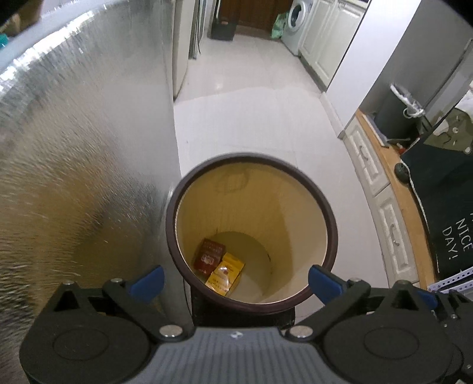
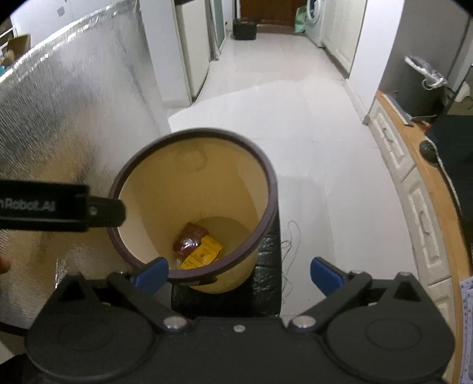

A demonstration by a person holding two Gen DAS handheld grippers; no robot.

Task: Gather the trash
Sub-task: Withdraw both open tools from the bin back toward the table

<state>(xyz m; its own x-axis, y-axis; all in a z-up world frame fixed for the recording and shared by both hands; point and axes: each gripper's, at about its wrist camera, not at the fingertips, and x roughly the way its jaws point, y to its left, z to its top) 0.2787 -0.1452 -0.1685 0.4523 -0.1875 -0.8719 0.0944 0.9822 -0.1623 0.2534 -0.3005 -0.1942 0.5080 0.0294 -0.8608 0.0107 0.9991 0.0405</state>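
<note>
A round cream bin with a dark brown rim (image 1: 331, 233) stands on the floor, seen from above in both views (image 2: 273, 189). At its bottom lie a red packet (image 1: 208, 255) and a yellow packet (image 1: 226, 276), also seen in the right wrist view as the red packet (image 2: 189, 237) and the yellow packet (image 2: 204, 254). My left gripper (image 1: 236, 279) is open and empty over the bin's near rim. My right gripper (image 2: 239, 273) is open and empty, just right of the bin. The left gripper's black body (image 2: 59, 208) reaches to the bin's left rim.
A silver foil-covered wall (image 1: 82, 141) stands close on the left. A white tiled floor (image 1: 251, 118) runs to a washing machine (image 1: 298, 20). A wooden counter (image 1: 393, 165) with white drawers curves along the right, holding a dark bag (image 1: 443, 189). Thin wire (image 2: 291, 236) lies on the floor.
</note>
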